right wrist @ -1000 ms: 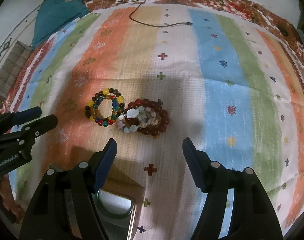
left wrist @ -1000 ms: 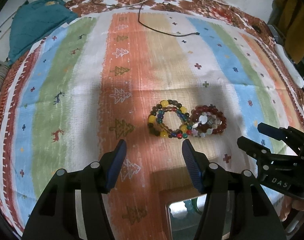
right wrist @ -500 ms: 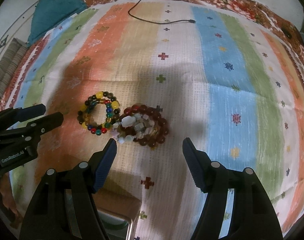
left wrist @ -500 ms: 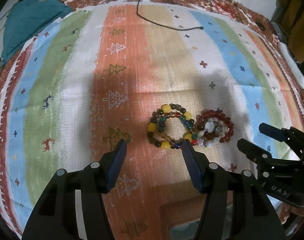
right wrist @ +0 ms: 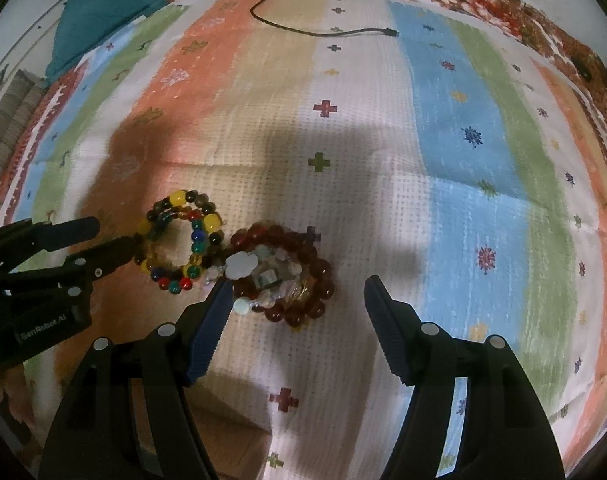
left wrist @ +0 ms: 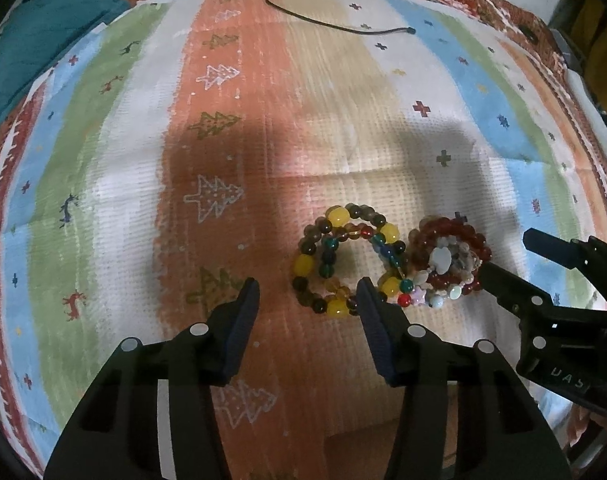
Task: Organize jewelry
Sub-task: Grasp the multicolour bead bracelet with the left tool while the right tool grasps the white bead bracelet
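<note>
A pile of multicoloured bead bracelets (left wrist: 345, 260) with yellow, brown and green beads lies on the striped cloth, touching a pile of dark red and pale stone bracelets (left wrist: 449, 258). My left gripper (left wrist: 309, 300) is open and empty, its right finger at the near edge of the multicoloured pile. In the right wrist view the multicoloured pile (right wrist: 181, 246) and the red pile (right wrist: 281, 276) lie side by side. My right gripper (right wrist: 297, 300) is open and empty, with the red pile just beyond its left finger.
The striped patterned cloth (left wrist: 263, 120) covers the whole surface. A black cable (left wrist: 335, 26) lies at the far side. A teal cloth (left wrist: 43, 36) sits at the far left. A brown box edge (right wrist: 231, 448) shows under the right gripper.
Both grippers have moved forward and down toward the bracelets, which now look larger and closer to the fingertips. Both stay open. The bracelets have not moved.
</note>
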Demonstrator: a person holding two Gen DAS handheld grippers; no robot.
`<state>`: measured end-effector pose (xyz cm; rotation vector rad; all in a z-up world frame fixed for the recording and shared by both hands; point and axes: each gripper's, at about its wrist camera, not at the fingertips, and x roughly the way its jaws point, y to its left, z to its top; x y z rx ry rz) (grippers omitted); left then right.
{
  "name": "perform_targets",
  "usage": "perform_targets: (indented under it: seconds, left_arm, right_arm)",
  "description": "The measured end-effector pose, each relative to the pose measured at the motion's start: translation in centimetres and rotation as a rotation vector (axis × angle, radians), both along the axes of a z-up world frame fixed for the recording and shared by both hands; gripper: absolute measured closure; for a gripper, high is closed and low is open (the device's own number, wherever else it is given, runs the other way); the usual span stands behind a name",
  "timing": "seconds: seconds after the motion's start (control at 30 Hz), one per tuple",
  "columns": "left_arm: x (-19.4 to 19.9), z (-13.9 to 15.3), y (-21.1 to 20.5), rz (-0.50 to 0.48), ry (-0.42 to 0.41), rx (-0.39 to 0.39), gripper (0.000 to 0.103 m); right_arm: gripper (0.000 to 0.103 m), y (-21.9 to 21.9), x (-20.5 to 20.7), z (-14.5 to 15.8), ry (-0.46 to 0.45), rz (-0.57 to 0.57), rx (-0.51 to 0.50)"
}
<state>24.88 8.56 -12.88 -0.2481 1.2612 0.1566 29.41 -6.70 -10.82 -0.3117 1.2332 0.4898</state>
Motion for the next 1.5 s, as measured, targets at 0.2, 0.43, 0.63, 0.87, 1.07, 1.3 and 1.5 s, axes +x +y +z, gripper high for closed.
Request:
perform_targets:
  seconds: [0.2,0.43,0.63,0.87,1.07,1.3,1.5]
  left_arm:
    - [0.7,-0.7,-0.1,-0.006,0.017,-0.005,0.061]
    - [1.2,-0.8,-0.3,-0.013,0.014,-0.03,0.066]
    - [1.9,-1.6,-0.9,-0.024,0.033,-0.038,0.072]
    - [2.5,-2.0,-2.0,-0.052,0.039,-0.016,0.08]
    - [3.0,-3.3,-2.3,-0.048,0.064,-0.003,0.085]
    - [2.9,-2.9,-1.7,-0.032,0.049,-0.013,0.094]
    - [2.3,-0.3,0.0,0.0,-0.011,-0.058,0.094]
  right_arm:
    - [0.04,0.7,0.6,-0.5,0.005,0.015,-0.004]
    - [0.043,0.9,0.7,-1.2,0.021,0.032,-0.007]
    - [0.049,0.9,0.8,-1.4,0.035,0.035,-0.006]
    - [0.05,1.3,1.0,-1.6,0.041,0.046,-0.01]
    - [0.05,1.4,1.0,-2.0,0.049,0.05,-0.017]
    - [0.055,1.5,1.0,-2.2,0.054,0.055,-0.01]
    - [0.055,2.0,0.9,-1.8,0.051,0.073,0.009]
